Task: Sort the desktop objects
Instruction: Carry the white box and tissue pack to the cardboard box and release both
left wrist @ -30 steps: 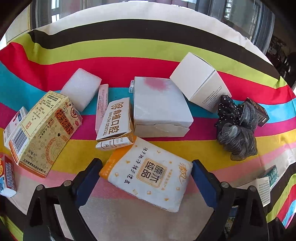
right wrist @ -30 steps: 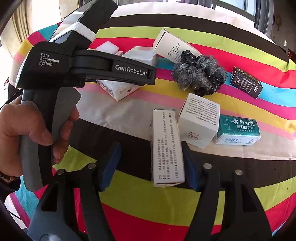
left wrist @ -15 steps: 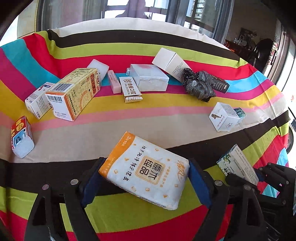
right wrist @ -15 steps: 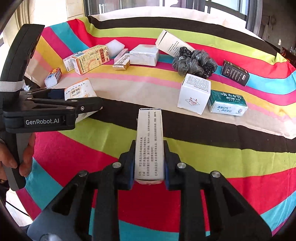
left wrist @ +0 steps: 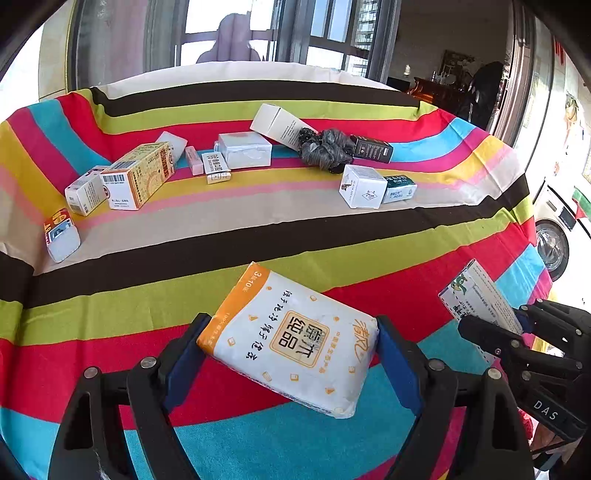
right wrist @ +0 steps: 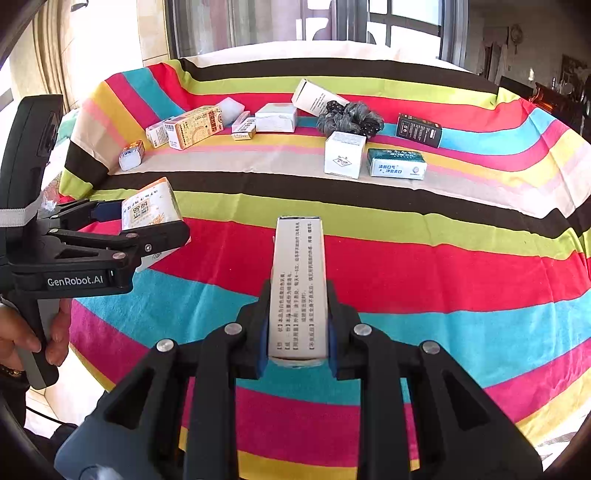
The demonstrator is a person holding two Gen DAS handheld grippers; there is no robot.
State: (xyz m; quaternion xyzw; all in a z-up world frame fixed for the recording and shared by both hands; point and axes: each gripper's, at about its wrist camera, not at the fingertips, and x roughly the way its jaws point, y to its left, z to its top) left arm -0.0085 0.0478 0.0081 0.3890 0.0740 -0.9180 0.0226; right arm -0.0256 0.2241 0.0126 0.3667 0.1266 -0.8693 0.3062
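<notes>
Both claws loaded above bare striped cloth point(right wrist: 424, 258): left claw point(left wrist: 291, 354) around tissue pack point(left wrist: 295, 339), right claw point(right wrist: 297, 332) around slim box point(right wrist: 298, 284).

Daylight pours in through tall dark-framed windows point(left wrist: 295, 33) behind the surface point(left wrist: 258, 225), which is draped in a cloth of broad stripes: black, lime, red, turquoise, pink, yellow and beige. A pale curtain point(right wrist: 55, 48) hangs at the left in the right wrist view. To the right the room is dimmer, with a dark wooden cabinet point(left wrist: 439, 96) against the far wall.
</notes>
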